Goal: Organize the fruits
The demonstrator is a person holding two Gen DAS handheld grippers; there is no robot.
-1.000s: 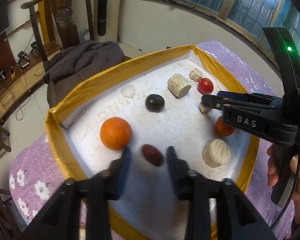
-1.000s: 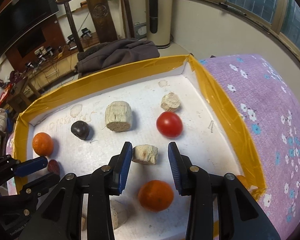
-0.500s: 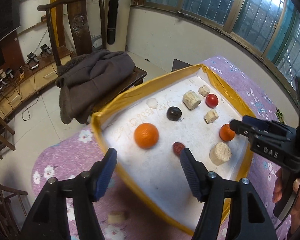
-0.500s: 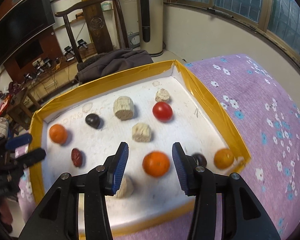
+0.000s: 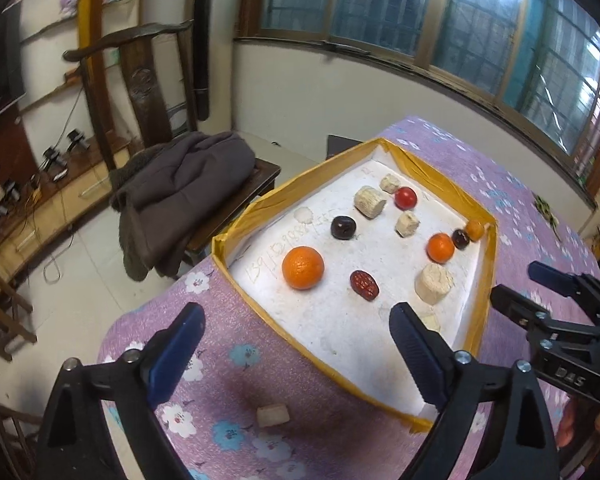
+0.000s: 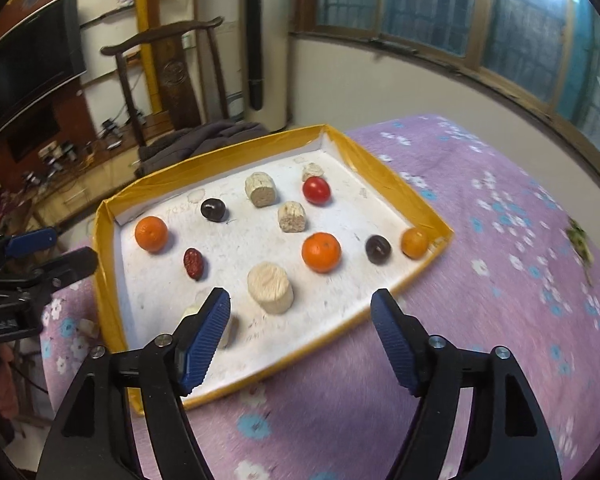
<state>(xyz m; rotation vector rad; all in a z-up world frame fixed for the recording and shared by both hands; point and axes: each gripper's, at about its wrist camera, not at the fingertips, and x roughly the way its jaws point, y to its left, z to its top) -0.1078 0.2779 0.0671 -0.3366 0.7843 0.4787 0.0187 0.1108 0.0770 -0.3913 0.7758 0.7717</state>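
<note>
Both claws had drawn back from the yellow-rimmed tray (image 6: pixel 384 168), and the fruit now lay well ahead of them. The left claw (image 5: pixel 296 354) and the right claw (image 6: pixel 300 338) were each opening, nothing between their jaws. The large orange (image 5: pixel 303 267) and the red date (image 5: pixel 364 284) lay apart on the tray's left half, the tomato (image 6: pixel 316 191) near its far end. Judging by this retreat, a placement had ended.

The right gripper (image 6: pixel 300 320), empty and opening, hangs over the fruit-strewn yellow-edged tray (image 6: pixel 384 168).
</note>
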